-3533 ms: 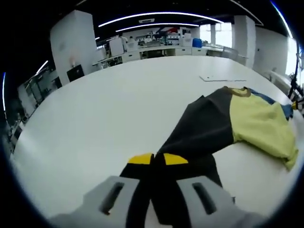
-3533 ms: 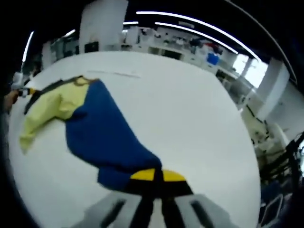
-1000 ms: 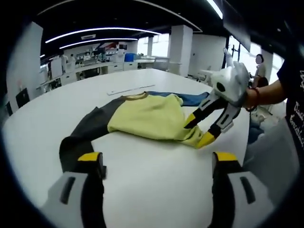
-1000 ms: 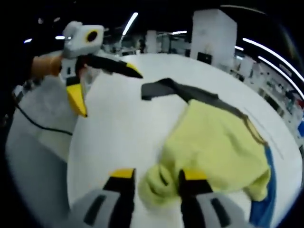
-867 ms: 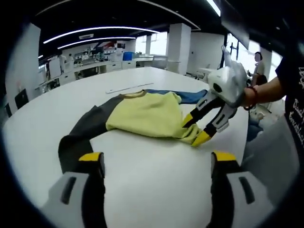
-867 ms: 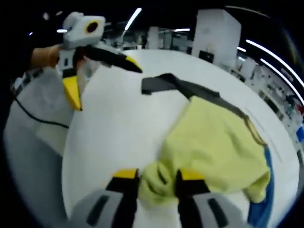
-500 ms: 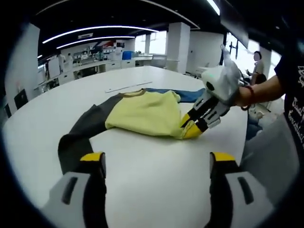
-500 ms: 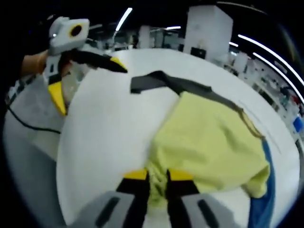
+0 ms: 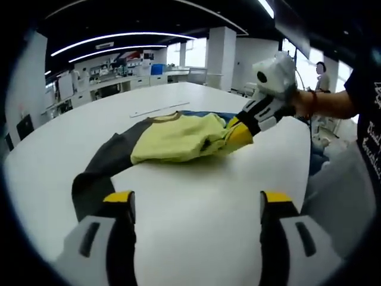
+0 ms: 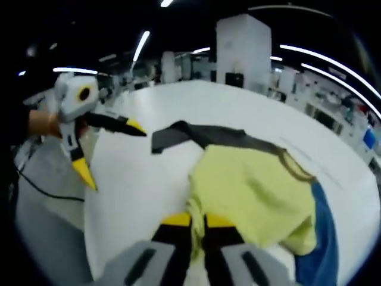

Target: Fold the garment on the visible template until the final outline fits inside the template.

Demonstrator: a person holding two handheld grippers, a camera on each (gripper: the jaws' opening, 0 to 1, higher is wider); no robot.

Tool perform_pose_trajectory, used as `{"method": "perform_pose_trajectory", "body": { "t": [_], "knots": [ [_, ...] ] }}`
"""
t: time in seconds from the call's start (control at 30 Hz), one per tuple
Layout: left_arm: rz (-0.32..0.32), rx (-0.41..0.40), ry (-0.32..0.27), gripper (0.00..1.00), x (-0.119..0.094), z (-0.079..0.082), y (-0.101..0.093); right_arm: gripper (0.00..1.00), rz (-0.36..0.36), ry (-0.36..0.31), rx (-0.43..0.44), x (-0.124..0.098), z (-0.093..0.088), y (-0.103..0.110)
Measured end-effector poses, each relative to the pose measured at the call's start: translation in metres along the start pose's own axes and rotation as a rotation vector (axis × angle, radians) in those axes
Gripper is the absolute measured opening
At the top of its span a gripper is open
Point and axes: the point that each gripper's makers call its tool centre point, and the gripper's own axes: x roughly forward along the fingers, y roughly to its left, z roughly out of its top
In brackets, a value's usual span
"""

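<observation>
**Right gripper pinching yellow hem, fold mid-carry**

Garment (image 9: 172, 138) lies mid-frame on the white table (image 9: 196, 196), bunched: yellow body centre, dark sleeve (image 9: 98, 173) trailing to lower left, blue sleeve (image 10: 318, 238) at right of the right gripper view. Right gripper (image 10: 196, 223) has jaws pressed together on the yellow hem, lifted off the table; also seen upper right in the left gripper view. Left gripper (image 9: 193, 205) jaws spread wide, holding nothing, low over bare table near the dark sleeve. Template outline: can't tell.

To do it well, I'd say: carry the hem flat across the body, keep tension even, lay it down before releasing. Left could pin the dark sleeve side to stop dragging.
</observation>
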Motion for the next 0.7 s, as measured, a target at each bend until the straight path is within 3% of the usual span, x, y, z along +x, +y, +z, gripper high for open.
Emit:
{"method": "perform_pose_trajectory", "body": {
  "t": [0.4,0.7],
  "knots": [
    [0.002,-0.005,0.0,0.79,0.002,0.001,0.004,0.02,-0.107,-0.064,0.029,-0.001,0.033,-0.056],
    [0.003,-0.016,0.014,0.77,0.005,-0.002,0.006,0.02,-0.168,-0.049,0.031,0.017,0.037,-0.091]
  ]
}}
